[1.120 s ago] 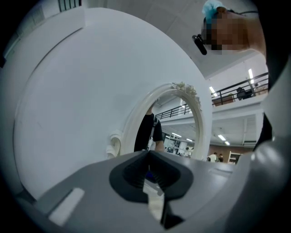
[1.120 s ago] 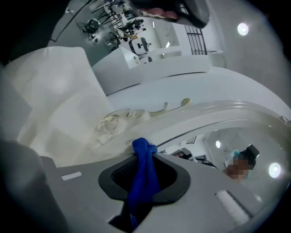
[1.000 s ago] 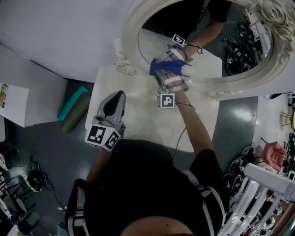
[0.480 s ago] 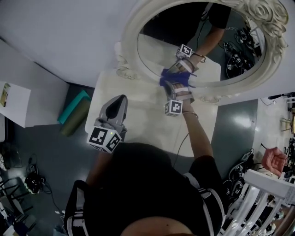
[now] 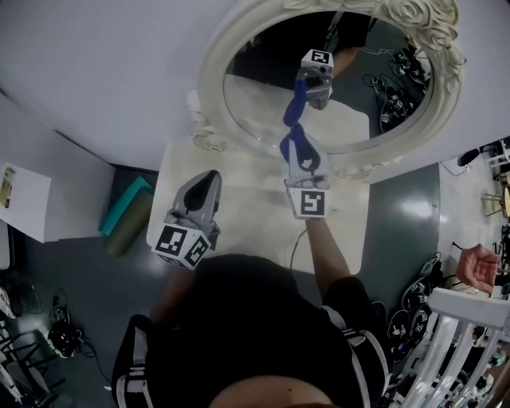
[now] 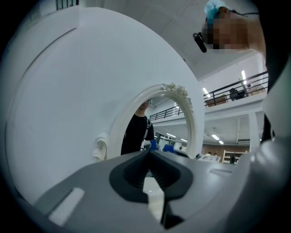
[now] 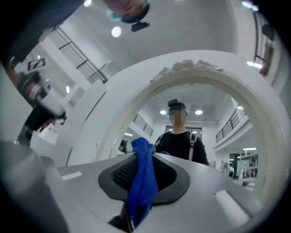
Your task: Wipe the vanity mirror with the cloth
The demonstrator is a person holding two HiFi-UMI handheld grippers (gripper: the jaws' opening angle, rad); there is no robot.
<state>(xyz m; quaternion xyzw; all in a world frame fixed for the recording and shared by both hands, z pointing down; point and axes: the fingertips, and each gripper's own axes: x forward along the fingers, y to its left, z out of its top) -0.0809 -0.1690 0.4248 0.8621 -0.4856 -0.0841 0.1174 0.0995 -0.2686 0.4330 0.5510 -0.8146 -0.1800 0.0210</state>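
Note:
The oval vanity mirror (image 5: 255, 100) in a white carved frame (image 5: 414, 16) stands at the back of a white table (image 5: 247, 219). My right gripper (image 5: 296, 146) points at the lower middle of the glass and is shut on a bunched blue cloth (image 5: 288, 147). The cloth's tip nearly meets its own reflection (image 5: 296, 100); I cannot tell whether it touches. In the right gripper view the cloth (image 7: 142, 182) hangs between the jaws with the mirror frame (image 7: 191, 68) ahead. My left gripper (image 5: 209, 178) hovers over the table's left part, shut and empty (image 6: 148, 154).
A white wall (image 5: 103, 64) rises behind the mirror. On the dark floor to the left lie a teal and olive roll (image 5: 127, 195) and a white box (image 5: 24, 179). A white rack (image 5: 454, 335) and someone's hand (image 5: 476, 267) are at the right.
My right gripper with the cloth has turned from slanting to pointing straight at the lower glass, and the cloth looks more bunched. The left gripper has barely moved.

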